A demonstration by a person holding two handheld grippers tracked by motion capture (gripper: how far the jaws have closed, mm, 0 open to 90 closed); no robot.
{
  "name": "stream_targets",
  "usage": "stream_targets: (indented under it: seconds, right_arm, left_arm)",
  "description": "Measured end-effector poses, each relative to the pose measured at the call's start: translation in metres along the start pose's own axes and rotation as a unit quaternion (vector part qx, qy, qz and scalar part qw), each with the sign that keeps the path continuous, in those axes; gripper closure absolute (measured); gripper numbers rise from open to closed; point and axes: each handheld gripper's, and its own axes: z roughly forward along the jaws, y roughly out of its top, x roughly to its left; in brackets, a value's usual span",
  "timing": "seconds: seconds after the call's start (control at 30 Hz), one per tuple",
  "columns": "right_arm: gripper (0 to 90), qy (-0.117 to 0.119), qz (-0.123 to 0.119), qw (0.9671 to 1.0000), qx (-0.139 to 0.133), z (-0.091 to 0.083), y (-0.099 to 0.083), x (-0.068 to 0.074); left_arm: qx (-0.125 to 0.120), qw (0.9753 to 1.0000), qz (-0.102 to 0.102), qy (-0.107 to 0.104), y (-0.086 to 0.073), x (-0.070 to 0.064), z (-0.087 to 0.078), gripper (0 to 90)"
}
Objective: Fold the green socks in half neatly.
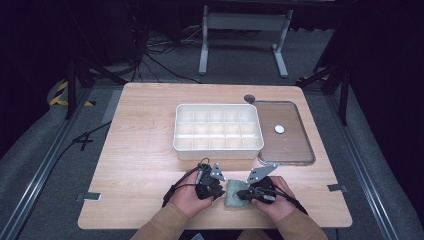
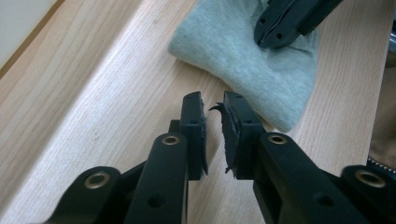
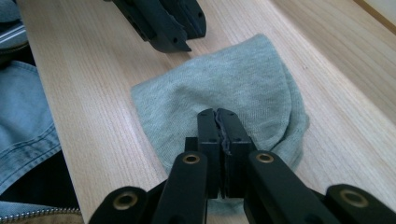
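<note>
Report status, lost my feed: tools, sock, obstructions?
Left tool slightly open, empty, beside sock. Right tool shut over sock; grip unclear. Nothing in the way.

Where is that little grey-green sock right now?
In the high view the sock lies at the table's near edge, between the left tongs and right tongs, in front of the white divided tray.

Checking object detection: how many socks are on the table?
1. A single grey-green sock lies at the table's near edge, between the left hand-held gripper and the right hand-held gripper. A second folded inside could be hidden.
</note>
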Motion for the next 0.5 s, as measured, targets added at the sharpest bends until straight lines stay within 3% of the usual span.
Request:
stream_targets:
  seconds: [0.13, 0.37, 0.5]
  right_arm:
    - [89.3, 0.025, 0.007, 0.9995, -0.016, 0.0019, -0.0016, -0.0070]
    - [89.2, 0.016, -0.009, 0.9994, -0.031, 0.0067, 0.0014, -0.0067]
    - [89.2, 0.008, -0.017, 0.9992, -0.036, 0.0094, 0.0039, -0.0044]
  left_arm:
    - [0.011, 0.9999, -0.003, -0.002, -0.0012, 0.0017, 0.0016, 83.1]
    - [0.017, 0.9998, -0.004, -0.007, -0.0030, 0.0022, 0.0044, 83.3]
    - [0.013, 0.9998, 0.014, 0.002, -0.0032, 0.0027, 0.0041, 80.2]
